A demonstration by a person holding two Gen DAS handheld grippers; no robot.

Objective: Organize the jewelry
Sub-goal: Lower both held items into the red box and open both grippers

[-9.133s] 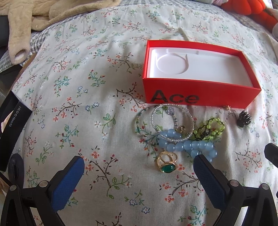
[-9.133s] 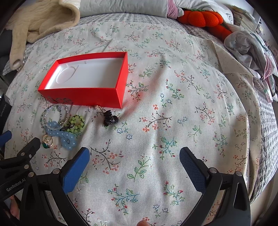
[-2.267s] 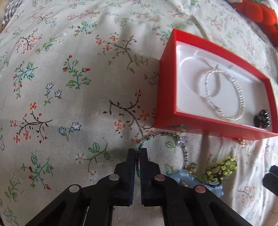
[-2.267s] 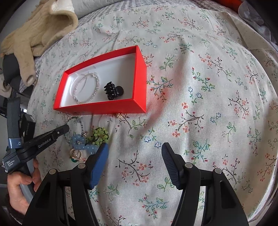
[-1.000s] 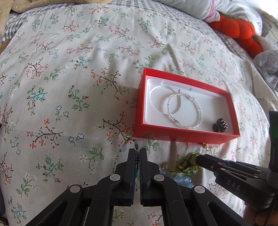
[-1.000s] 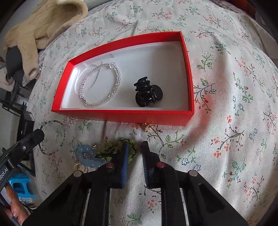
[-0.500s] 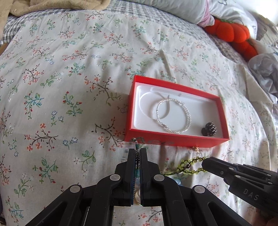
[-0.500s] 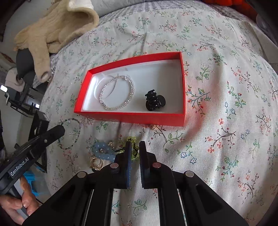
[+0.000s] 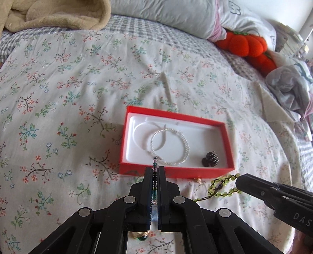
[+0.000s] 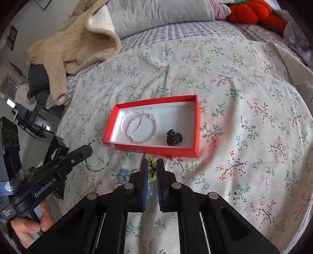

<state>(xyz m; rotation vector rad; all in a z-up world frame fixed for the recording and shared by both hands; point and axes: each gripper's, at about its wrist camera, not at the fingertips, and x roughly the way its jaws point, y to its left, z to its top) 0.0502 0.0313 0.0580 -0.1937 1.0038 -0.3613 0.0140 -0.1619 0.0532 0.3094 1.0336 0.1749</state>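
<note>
A red box (image 9: 176, 172) (image 10: 197, 125) with a white liner lies on the floral bedspread. It holds a clear bead bracelet (image 9: 169, 145) (image 10: 142, 128) and a black hair claw (image 9: 210, 159) (image 10: 174, 137). My left gripper (image 9: 155, 171) (image 10: 89, 149) is shut on a thin green-and-purple bead bracelet (image 9: 155, 166) (image 10: 101, 154), lifted just before the box. My right gripper (image 10: 151, 164) (image 9: 237, 180) is shut on a green bead bracelet (image 10: 151, 170) (image 9: 221, 188), lifted near the box's front wall. A blue bead bracelet (image 10: 125, 175) and a gold ring with a green stone (image 9: 141, 237) lie below.
A beige fleece garment (image 10: 78, 43) and grey pillows (image 9: 166, 15) lie at the far side. Orange pumpkin plushes (image 9: 248, 45) and crumpled clothes (image 9: 289, 91) sit at the far right. The bed edge drops off at the left in the right wrist view.
Both grippers have risen and pulled back from the bed with their bracelets. The green bracelet now hangs clear of the bedspread; the box looks smaller and farther.
</note>
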